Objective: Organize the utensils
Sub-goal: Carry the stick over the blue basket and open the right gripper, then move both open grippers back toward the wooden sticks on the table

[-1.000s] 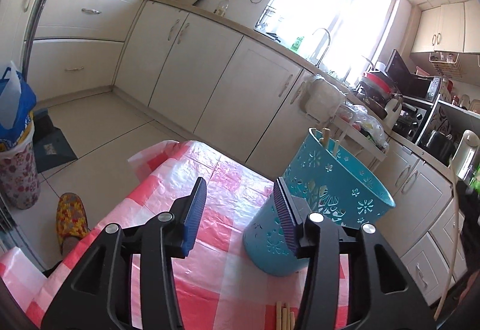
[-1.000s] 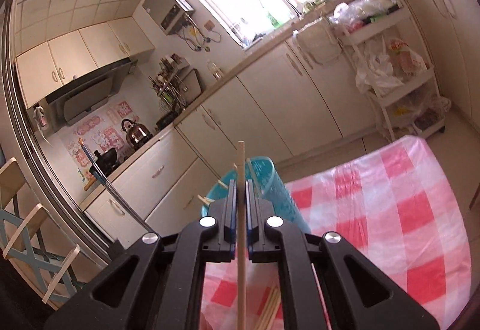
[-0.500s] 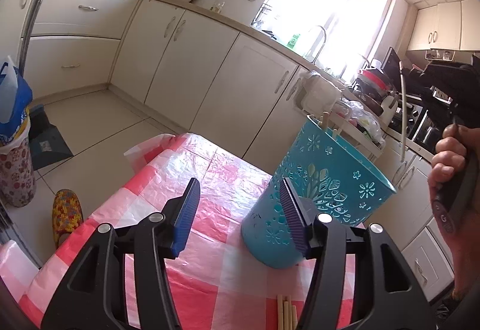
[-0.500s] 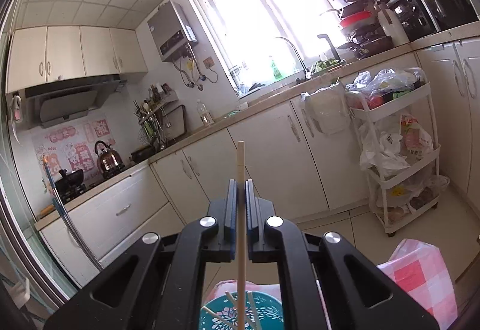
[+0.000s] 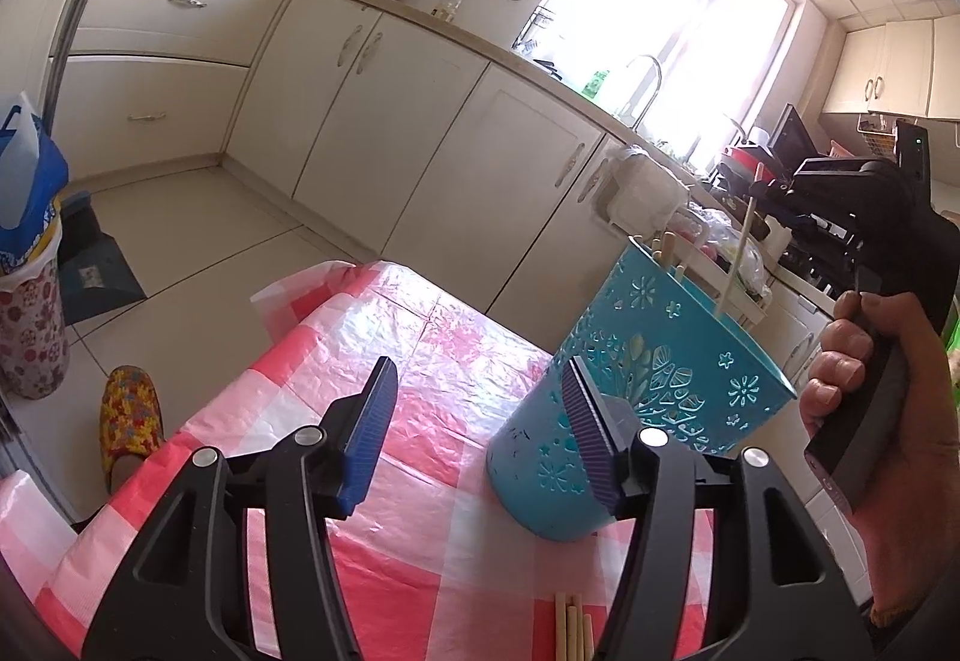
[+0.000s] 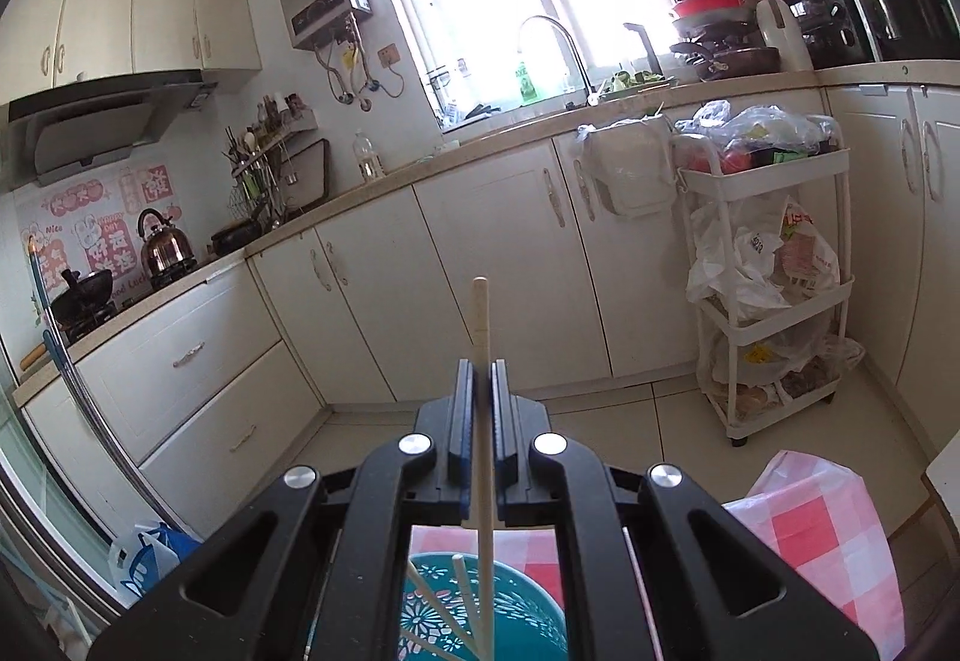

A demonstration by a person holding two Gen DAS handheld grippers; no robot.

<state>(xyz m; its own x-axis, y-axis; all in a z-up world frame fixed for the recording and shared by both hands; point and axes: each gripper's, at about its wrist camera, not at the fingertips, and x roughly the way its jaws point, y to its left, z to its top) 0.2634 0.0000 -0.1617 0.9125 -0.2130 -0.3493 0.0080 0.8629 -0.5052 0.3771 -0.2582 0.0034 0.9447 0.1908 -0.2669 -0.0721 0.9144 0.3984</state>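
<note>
A teal perforated utensil holder [image 5: 654, 385] stands on the red-and-white checked tablecloth [image 5: 420, 337], with a few chopsticks [image 5: 666, 247] in it. My left gripper [image 5: 477, 415] is open with nothing between its pads; its right finger [image 5: 591, 439] is close against the holder's near side. A hand [image 5: 870, 361] carries my right gripper [image 5: 774, 187] above the holder. In the right wrist view that right gripper [image 6: 483, 379] is shut on one upright chopstick [image 6: 482, 313], whose lower end reaches inside the holder [image 6: 432, 613]. More loose chopsticks [image 5: 573, 625] lie on the cloth near me.
A floral bin with a blue bag [image 5: 27, 301] and a patterned slipper [image 5: 129, 421] are on the floor at the left. A white trolley [image 6: 774, 271] loaded with bags stands by the cabinets [image 6: 510, 271]. The table's far edge drops off just beyond the holder.
The right gripper has carried its chopstick in from the right to above the holder, and the chopstick's lower end is now inside. My left jaws stand a little wider.
</note>
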